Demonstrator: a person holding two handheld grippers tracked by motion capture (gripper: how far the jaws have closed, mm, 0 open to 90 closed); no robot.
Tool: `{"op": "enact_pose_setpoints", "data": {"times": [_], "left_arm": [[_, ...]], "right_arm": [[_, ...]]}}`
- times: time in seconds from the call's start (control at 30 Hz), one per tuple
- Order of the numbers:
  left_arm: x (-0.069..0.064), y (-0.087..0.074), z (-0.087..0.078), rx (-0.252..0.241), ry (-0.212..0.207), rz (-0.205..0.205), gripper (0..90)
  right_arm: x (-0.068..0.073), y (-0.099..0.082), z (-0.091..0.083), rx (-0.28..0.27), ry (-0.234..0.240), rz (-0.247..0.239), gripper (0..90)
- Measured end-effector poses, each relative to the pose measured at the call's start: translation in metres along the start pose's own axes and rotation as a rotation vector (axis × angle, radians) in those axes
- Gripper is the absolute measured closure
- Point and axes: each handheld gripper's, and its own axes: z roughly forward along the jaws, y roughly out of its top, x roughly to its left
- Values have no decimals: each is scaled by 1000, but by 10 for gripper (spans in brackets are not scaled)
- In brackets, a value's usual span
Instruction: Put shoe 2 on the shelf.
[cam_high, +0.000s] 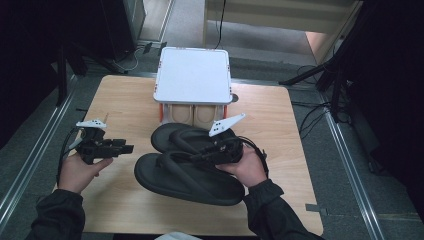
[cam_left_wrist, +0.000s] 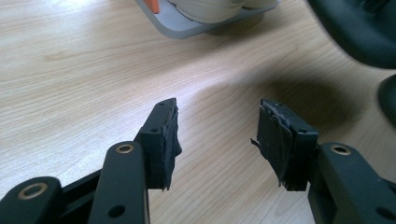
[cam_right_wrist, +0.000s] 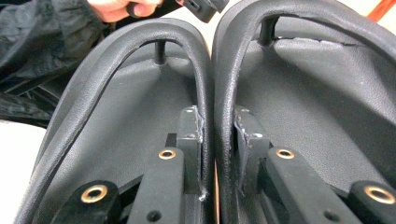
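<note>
My right gripper (cam_right_wrist: 217, 154) pinches both flip-flops' (cam_high: 190, 165) inner straps (cam_right_wrist: 215, 93) together, mid tabletop (cam_high: 120, 100). Left gripper (cam_left_wrist: 217, 140) wide open, empty. Keep squeeze firm & lift level, I'd say.

Two black flip-flops (cam_high: 187, 167) lie side by side at the frame's centre, their inner straps (cam_right_wrist: 214, 93) pinched together.

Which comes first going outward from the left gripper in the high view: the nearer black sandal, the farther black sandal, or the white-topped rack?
From the left gripper:
1. Nearer black sandal, just to its right.
2. Farther black sandal, right and slightly farther back; close to the first.
3. White-topped rack, at the table's far edge.
</note>
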Motion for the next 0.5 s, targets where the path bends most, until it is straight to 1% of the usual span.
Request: {"op": "enact_pose_setpoints", "data": {"times": [0.07,0.2,0.27,0.3,0.33,0.5], "left_arm": [[0,0,1,3,0,-1,489],[-1,0,3,10,-3,1,490],[-2,-1,5,21,-7,9,491],[-2,-1,5,21,-7,9,490],[-3,-1,6,25,-7,11,491],[-3,-2,6,24,-11,9,490]], "right_arm": [[-1,7,-3,-3,14,-21,762],[-2,15,-6,-13,33,-18,762],[-1,24,-8,-11,41,-23,762],[-1,24,-8,-11,41,-23,762],[-1,32,-10,-2,38,-28,762],[0,53,-19,-4,24,-33,762]]}}
